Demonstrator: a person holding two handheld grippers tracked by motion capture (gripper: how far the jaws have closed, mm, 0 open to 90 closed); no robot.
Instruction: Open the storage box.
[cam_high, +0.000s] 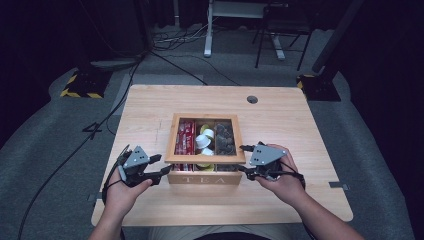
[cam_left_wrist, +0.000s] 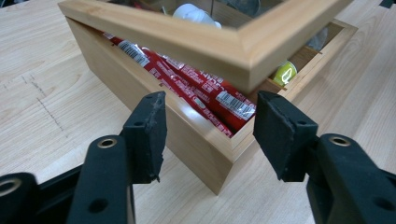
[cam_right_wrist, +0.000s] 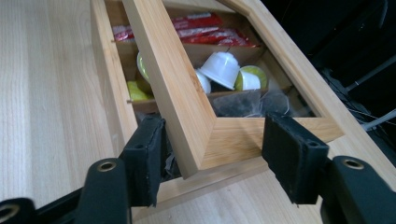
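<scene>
So there's a wooden tea box (cam_high: 205, 177) sitting around the middle of the light wood worktop (cam_high: 150, 107), toward the person's side, with "TEA" on its front wall. Its framed window lid (cam_high: 206, 159) is propped up a bit at the front, so there's a gap between lid and box, with the lid's front corners hanging over the box.

The left gripper (cam_high: 161, 165) is at the box's front left corner. In the left gripper view its jaws are spread, with the corner of the box sitting between them, and the pads (cam_left_wrist: 152, 128) aren't pressing on anything, so it's released. The right gripper (cam_high: 246, 159) is at the front right corner. In the right gripper view its jaws straddle the raised lid corner (cam_right_wrist: 205, 140). The left pad (cam_right_wrist: 148, 156) looks right up against the edge of the wood, the other pad has a gap, so I can't tell if it's actually gripping.

Inside the box: red packets (cam_left_wrist: 205, 91) in the left compartment, white and yellow-green capsules (cam_right_wrist: 224, 70) in the middle one, and dark tea bags (cam_high: 225, 137) on the right.
</scene>
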